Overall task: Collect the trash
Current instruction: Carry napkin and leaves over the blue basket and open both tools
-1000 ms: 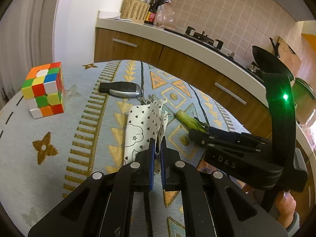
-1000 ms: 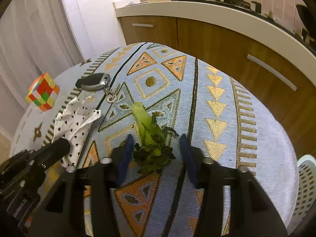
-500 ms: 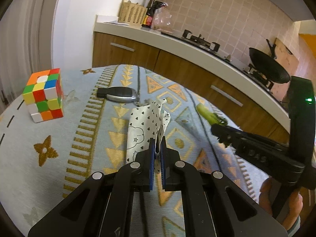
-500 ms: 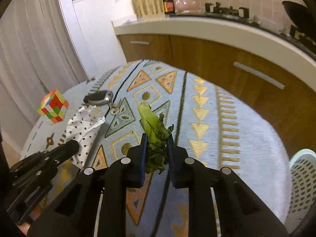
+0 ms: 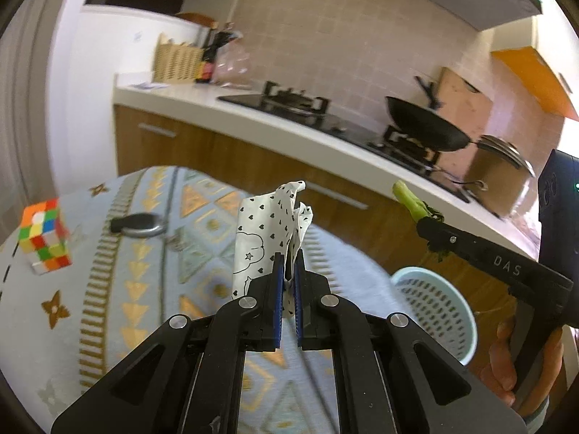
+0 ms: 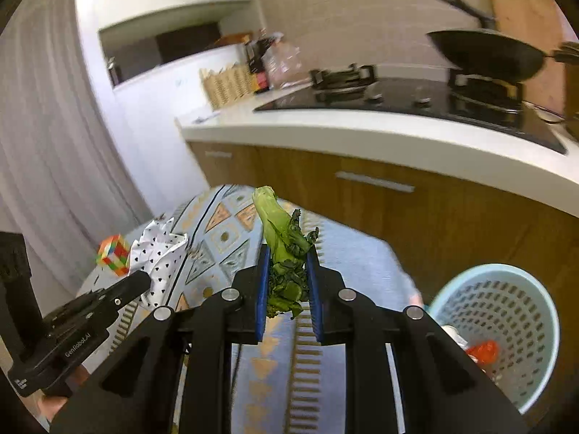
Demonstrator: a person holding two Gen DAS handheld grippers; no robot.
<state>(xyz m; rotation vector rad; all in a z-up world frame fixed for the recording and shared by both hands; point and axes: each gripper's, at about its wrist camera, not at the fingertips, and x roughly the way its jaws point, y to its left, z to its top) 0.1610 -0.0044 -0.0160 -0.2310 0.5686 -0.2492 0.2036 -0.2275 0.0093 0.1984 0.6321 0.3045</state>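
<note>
Both pieces of trash lifted, neither binned yet.
The left gripper (image 5: 286, 282) pinches the spotted paper (image 5: 267, 231); the right gripper (image 6: 287, 282) clamps the wilted greens (image 6: 284, 253) above the table, near the blue basket (image 6: 506, 325) (contents partly hidden, something red inside).

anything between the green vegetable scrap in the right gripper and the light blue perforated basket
Nothing visible. The right gripper holds the green vegetable scrap over the table's edge; only open air separates it from the light blue perforated basket lower right.
</note>
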